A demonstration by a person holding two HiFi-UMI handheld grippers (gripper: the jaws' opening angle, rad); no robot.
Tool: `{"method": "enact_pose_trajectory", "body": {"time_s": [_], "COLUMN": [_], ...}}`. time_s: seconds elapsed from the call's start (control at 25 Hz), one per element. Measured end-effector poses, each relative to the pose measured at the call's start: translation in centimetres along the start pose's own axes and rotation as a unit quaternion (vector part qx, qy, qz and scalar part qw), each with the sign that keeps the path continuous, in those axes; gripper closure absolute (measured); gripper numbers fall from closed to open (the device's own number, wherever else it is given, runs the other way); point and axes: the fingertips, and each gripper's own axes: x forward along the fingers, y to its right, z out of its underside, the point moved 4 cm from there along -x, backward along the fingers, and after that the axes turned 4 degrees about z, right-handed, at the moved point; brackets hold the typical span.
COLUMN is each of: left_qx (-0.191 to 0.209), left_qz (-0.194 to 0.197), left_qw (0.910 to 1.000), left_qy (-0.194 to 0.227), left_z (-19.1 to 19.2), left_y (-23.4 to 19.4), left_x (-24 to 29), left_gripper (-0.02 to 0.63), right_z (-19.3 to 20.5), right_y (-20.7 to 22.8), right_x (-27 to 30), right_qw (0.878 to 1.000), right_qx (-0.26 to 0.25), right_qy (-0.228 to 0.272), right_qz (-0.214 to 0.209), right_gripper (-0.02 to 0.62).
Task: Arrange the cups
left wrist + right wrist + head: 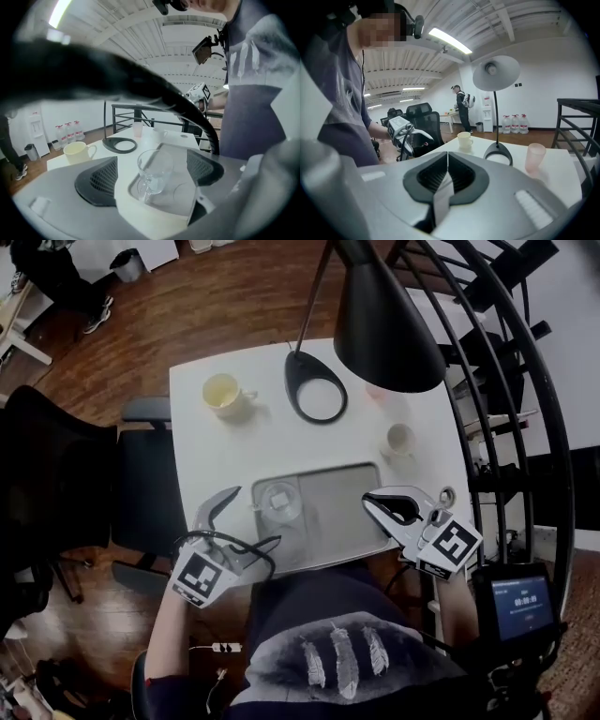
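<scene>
Though agape, left tongs beside glass cup

White table is set on wood floor, w/ blk chair beside it & blk railing on other side. Blk lamp is stood on table. Ceiling strip light is lit

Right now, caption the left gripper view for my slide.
Open left hand-held gripper framing a clear glass mug standing on the grey tray, yellow mug beyond.
</scene>
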Motion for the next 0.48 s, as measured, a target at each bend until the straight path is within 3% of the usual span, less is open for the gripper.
{"method": "enact_pose_trajectory", "body": {"time_s": [0.08,0.2,0.36,0.48], "left_qx": [-0.031,-0.061,-0.055,-0.052], "left_qz": [-0.023,-0.045,-0.050,-0.048], "left_qw": [0.9982,0.9943,0.9917,0.9864], "left_qy": [0.047,0.075,0.105,0.148], "left_z": [-1.9,-4.4,-7.1,-8.4], "left_y": [0.0,0.2,1.0,1.6], "left_x": [-1.7,-4.2,-6.8,-8.0], "left_gripper": [0.146,0.165,0.199,0.260], "right_z": [-0.6,-1.1,-2.1,-2.5], "right_y": [0.0,-0.3,-1.6,-2.0], "right_x": [0.5,0.8,0.5,0.5], "right_qw": [1.000,1.000,0.999,0.999], "right_qx": [0.001,-0.007,-0.015,-0.021], "right_qy": [0.018,0.017,0.029,0.028], "right_qz": [-0.006,-0.015,-0.019,-0.007], "right_gripper": [0.588,0.588,0.588,0.588]}}
